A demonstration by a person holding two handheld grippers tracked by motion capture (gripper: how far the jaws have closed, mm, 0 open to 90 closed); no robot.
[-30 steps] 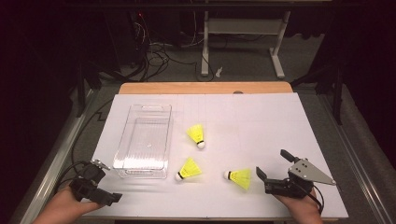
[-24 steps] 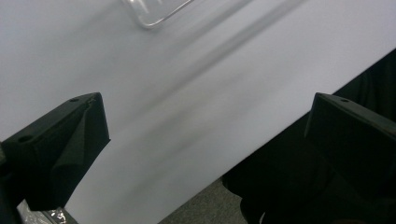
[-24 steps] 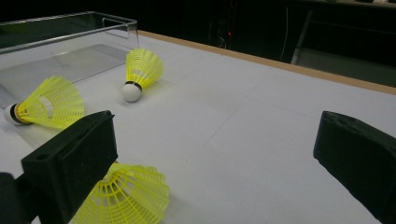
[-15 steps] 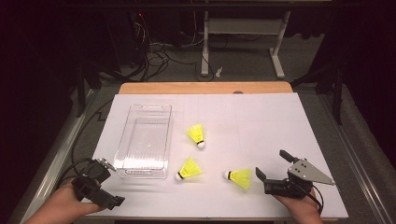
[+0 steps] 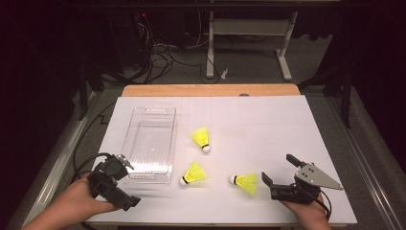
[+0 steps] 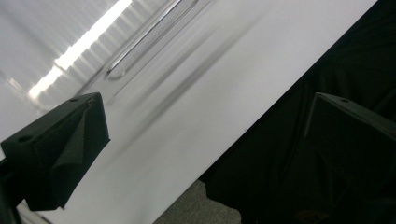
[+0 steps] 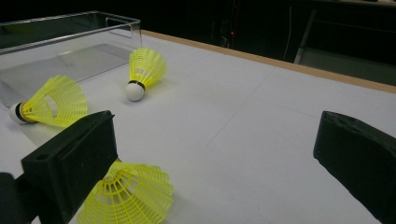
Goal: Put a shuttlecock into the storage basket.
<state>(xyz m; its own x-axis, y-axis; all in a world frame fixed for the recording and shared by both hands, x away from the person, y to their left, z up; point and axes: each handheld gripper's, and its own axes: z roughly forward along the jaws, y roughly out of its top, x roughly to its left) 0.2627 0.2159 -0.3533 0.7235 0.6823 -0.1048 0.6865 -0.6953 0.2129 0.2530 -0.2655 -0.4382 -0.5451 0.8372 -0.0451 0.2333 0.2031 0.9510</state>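
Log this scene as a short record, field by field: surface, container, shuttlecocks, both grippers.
surface: white table top, wooden strip along its far edge
container: clear plastic bin, left of centre, nothing visible inside
shuttlecocks: three yellow, all on the table outside the bin: far shuttlecock, middle shuttlecock, near shuttlecock
left gripper: open, holding nothing, near the bin's near end
right gripper: open, holding nothing, beside the near shuttlecock

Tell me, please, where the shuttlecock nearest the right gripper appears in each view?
High view: the nearest shuttlecock lies low and right of centre, just left of the right gripper.
Right gripper view: it sits at the bottom left, partly behind the left-hand jaw.
Left gripper view: not in it.
Shared landmark: the clear tray.
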